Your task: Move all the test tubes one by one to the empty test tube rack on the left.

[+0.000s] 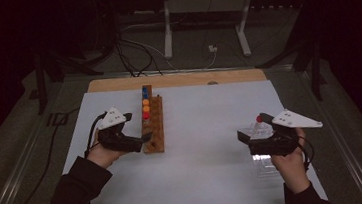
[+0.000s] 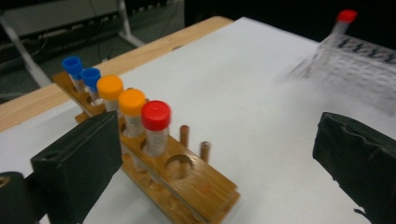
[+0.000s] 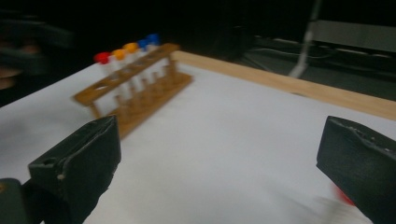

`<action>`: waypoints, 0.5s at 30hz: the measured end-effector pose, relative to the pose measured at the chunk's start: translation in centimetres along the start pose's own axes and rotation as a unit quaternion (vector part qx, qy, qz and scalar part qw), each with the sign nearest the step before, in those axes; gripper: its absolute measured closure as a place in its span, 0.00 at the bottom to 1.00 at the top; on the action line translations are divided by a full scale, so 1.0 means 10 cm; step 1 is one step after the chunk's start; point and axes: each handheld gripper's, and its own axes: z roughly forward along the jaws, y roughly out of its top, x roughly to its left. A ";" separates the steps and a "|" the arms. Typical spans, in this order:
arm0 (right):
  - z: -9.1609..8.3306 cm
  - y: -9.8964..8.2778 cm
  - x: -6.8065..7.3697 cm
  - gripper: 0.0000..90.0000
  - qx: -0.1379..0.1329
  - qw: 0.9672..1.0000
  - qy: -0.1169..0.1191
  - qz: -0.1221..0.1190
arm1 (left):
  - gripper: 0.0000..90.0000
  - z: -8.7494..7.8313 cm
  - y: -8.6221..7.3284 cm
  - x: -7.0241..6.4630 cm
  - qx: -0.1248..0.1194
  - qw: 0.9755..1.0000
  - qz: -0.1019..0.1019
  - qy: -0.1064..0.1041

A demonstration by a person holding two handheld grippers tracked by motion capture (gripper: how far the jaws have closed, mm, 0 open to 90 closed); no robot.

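Note:
A wooden tube rack (image 1: 154, 127) stands on the white sheet, left of the middle. It holds two blue-capped tubes (image 2: 73, 65), two orange-capped tubes (image 2: 131, 101) and a red-capped tube (image 2: 156, 115), with an empty hole (image 2: 180, 164) at its near end. My left gripper (image 1: 145, 139) is open at that near end, its jaws wide apart with nothing between the pads. At the right, my right gripper (image 1: 252, 126) is open over a clear plastic rack (image 1: 265, 166). Another red-capped tube (image 1: 259, 119) stands in that rack beside the jaws.
The white sheet (image 1: 207, 129) covers a wooden table whose bare strip (image 1: 177, 80) shows at the far edge. Beyond it are cables (image 1: 134, 56) on the floor and a white desk frame (image 1: 205, 9). The surroundings are dark.

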 end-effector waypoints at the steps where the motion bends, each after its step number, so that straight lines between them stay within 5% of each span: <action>1: -0.03 0.00 -0.06 0.00 -0.001 1.000 -0.009 0.003 | 0.02 -0.04 -0.02 -0.02 -0.007 1.000 -0.002 -0.007; 8: -0.13 -0.12 -0.43 0.00 0.009 0.998 -0.056 0.033 | 0.02 -0.18 -0.15 -0.12 -0.027 0.999 -0.006 -0.023; 15: 0.03 -0.36 -0.63 0.04 0.060 0.993 -0.082 0.055 | 0.02 -0.16 -0.24 -0.16 -0.022 0.999 -0.012 -0.039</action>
